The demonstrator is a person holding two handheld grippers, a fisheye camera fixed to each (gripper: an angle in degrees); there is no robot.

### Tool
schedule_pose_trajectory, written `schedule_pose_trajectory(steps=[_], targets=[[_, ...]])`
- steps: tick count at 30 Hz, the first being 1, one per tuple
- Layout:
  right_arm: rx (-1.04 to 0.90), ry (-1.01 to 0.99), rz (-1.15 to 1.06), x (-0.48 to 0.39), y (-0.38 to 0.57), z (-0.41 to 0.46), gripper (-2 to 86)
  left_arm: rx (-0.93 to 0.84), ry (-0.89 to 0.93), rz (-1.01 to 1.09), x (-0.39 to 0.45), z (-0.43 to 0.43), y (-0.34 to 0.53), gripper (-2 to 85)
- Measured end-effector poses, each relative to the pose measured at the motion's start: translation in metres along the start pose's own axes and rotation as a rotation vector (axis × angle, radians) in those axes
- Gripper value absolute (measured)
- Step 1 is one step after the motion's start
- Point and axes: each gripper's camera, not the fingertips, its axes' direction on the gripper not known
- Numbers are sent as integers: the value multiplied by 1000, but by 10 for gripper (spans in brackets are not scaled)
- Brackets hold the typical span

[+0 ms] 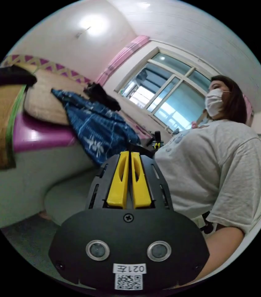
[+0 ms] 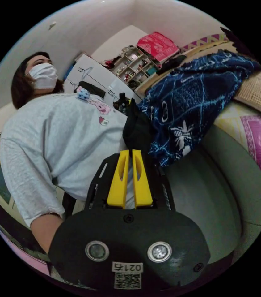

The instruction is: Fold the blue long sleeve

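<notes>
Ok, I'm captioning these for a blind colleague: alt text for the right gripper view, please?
The right tongs, yellow jaws shut on nothing, point up at a blue patterned garment draped over the edge of a woven mat. A person in a grey T-shirt stands close beside them.

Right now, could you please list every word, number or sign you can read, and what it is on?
Left sticker on the left gripper: a label, not read off.
Right sticker on the right gripper: the same.
Shirt print: pictures, no legible words.
Red box: pattern too blurred.
</notes>
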Motion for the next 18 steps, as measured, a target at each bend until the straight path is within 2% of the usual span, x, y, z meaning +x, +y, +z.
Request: schedule_pose_trajectory(steps=[2,4,7,10,12,15,18], targets=[[-20,96,13,0,-15,-5,39,50,-47,-17,-7,-10,-2,-5],[74,213,-10,-3,-37,-29,76,180,-151,73,2,-29,-28,4],[245,442,39,14,-88,-75,105,190,-318,84,-8,-25,-91,49],[324,613,105,57,-149,-107,108,164,-365,56,-47,1,-160,72],[319,637,138,93,-188,-120,108,122,-375,37,-80,24,-201,82],[199,709,219,157,-248,-126,108,32,-407,-23,-141,60,-259,97],[108,732,295,209,-287,-126,110,27,-451,-115,-199,77,-299,99]])
